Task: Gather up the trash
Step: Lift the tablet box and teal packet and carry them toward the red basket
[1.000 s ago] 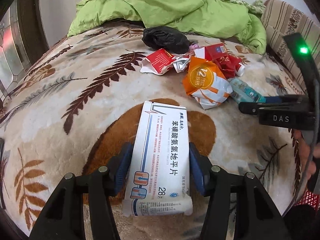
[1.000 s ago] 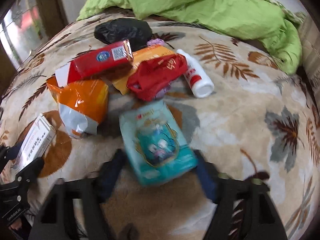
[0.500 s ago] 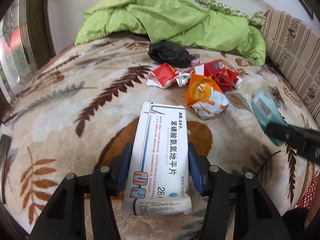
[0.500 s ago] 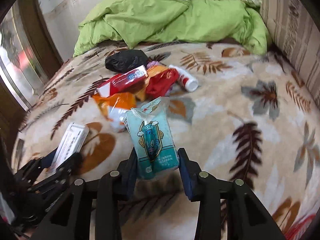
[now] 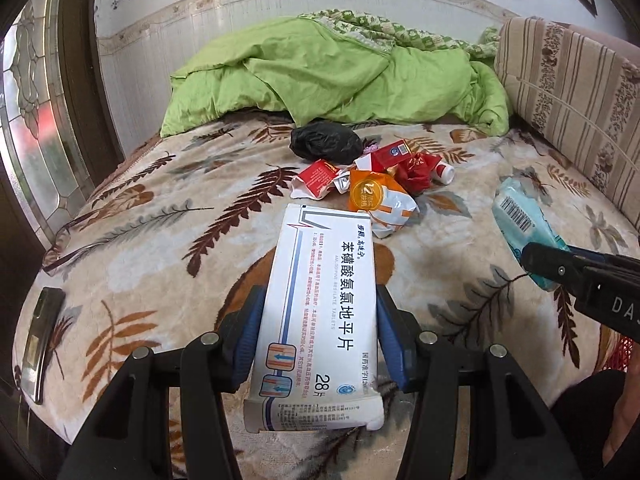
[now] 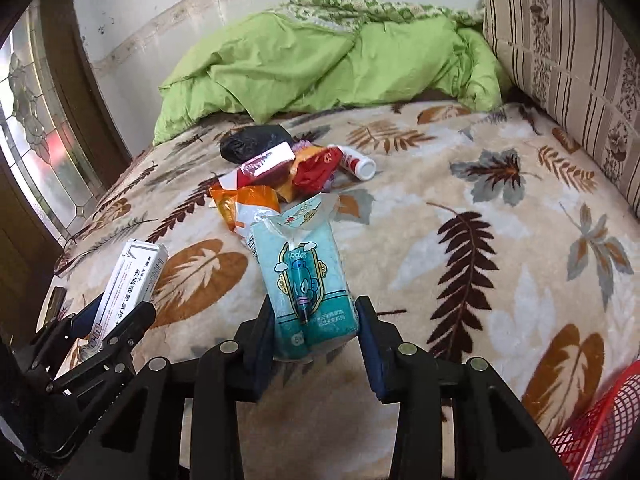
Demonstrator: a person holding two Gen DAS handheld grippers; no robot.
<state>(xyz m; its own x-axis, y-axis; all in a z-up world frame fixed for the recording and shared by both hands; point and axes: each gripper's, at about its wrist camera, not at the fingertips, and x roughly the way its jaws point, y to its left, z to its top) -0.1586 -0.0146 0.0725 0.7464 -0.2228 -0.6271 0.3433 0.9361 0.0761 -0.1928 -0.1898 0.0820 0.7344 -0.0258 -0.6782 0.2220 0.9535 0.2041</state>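
Left claw (image 5: 318, 338) clamps the pill box (image 5: 320, 304) across its sides: light, stiff card. Right claw (image 6: 314, 326) squeezes the tissue pack (image 6: 306, 276) low down: soft, slippery film.

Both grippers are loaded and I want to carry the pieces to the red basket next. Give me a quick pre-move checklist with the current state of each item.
1. Left gripper clamped on the white medicine box: ok, both blue pads press its long sides.
2. Right gripper clamped on the teal tissue pack: ok, squeezed at its lower end.
3. Both pieces off the blanket: ok, each hangs above it.
4. Red mesh basket within view: ok, only its rim shows at the lower right of the right wrist view.
5. Room inside the basket: cannot tell, interior hidden.
6. Trash left to fetch: not ok, the orange wrapper, black bag and red packets remain in the pile.
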